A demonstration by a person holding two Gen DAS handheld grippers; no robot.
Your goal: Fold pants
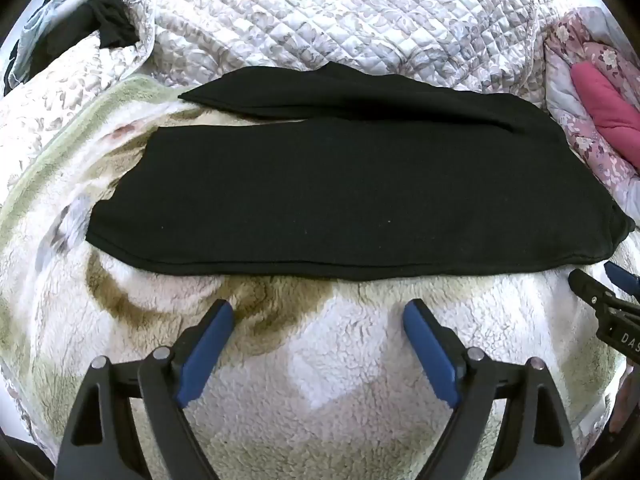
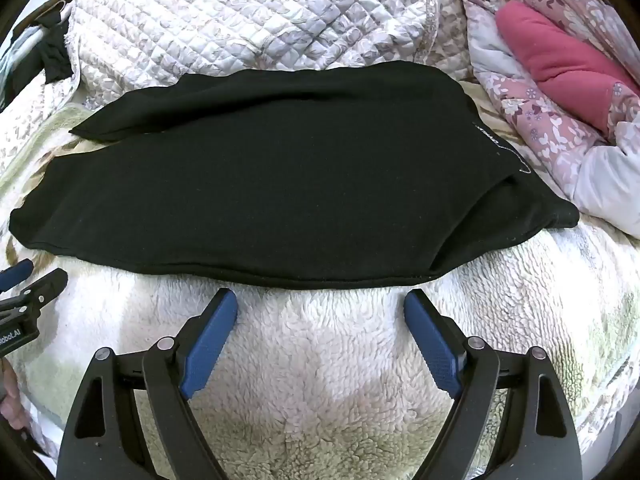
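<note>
Black pants [image 1: 320, 192] lie flat across a fluffy cream blanket [image 1: 320, 380], legs side by side pointing left, waist at the right. They also show in the right wrist view [image 2: 280, 184]. My left gripper [image 1: 319, 314] is open and empty, just short of the pants' near edge. My right gripper [image 2: 321, 306] is open and empty, just short of the near edge toward the waist end. The right gripper's tips show at the right edge of the left wrist view [image 1: 600, 280]. The left gripper's tips show at the left edge of the right wrist view [image 2: 32, 276].
A quilted white bedspread [image 1: 340, 12] is bunched behind the pants. A pink floral quilt with a pink fleece roll [image 2: 560, 60] lies at the right. Dark clothes [image 1: 108, 20] hang at the far left. The cream blanket [image 2: 320, 400] fills the foreground.
</note>
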